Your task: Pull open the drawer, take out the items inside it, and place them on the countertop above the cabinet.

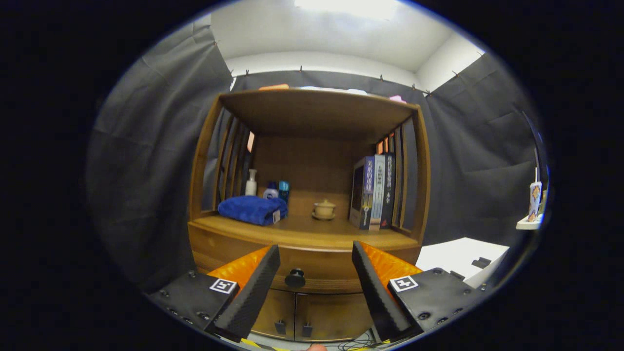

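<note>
Cabinet (312,229) of warm brown wood stands against dark cloth walls under a white ceiling, with slatted sides and an open shelf bay. Its tabletop (302,233) carries a folded blue towel (253,209) at the left, bottles (265,187) behind the towel, a small lidded cup (324,209) near the middle and upright books (373,192) at the right. Bare wood lies between the towel and the cup, and along the front edge. Below that edge the drawer (312,265) sits closed, its round dark knob (295,278) between the fingers and just ahead of them. The tool (316,261) is spread wide, touching nothing. Two lower doors (312,317) are shut. A white surface (458,256) lies off to the right of the cabinet.
</note>
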{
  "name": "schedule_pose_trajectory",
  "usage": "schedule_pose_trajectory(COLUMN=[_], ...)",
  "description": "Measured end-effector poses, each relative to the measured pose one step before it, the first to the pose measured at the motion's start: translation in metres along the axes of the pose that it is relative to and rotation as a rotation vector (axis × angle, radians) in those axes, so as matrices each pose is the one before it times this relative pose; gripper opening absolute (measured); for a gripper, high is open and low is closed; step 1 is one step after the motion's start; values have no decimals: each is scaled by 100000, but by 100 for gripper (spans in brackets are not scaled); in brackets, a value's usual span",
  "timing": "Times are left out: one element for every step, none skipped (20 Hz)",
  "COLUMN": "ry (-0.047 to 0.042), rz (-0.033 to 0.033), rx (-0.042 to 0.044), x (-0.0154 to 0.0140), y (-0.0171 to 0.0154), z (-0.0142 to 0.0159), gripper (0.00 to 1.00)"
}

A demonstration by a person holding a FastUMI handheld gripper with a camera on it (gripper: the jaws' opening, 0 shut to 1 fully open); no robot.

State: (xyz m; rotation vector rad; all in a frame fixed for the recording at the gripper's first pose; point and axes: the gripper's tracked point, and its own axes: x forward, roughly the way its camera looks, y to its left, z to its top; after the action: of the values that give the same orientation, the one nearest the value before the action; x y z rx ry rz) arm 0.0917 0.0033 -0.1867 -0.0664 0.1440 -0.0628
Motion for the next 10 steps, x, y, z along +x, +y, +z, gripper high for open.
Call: schedule_pose_trajectory(ry=[987,633,997,1172,1463,1139,1349,1710,1806,881], rz=[-56,30,107,-345,-616,-890,-310,309,559,199], rx=[1483,1531,349,46,-494,-845,-307,140,531,451], x=[733,811,703,472,404,340,335,650,440,626], y=[343,149,251,20,-16,-119,143,187,332,226], z=[-1122,-895,-784,-835,-738,-912,-744,-751,-819,-323], gripper=[98,98,98,98,98,98,98,98,98,98])
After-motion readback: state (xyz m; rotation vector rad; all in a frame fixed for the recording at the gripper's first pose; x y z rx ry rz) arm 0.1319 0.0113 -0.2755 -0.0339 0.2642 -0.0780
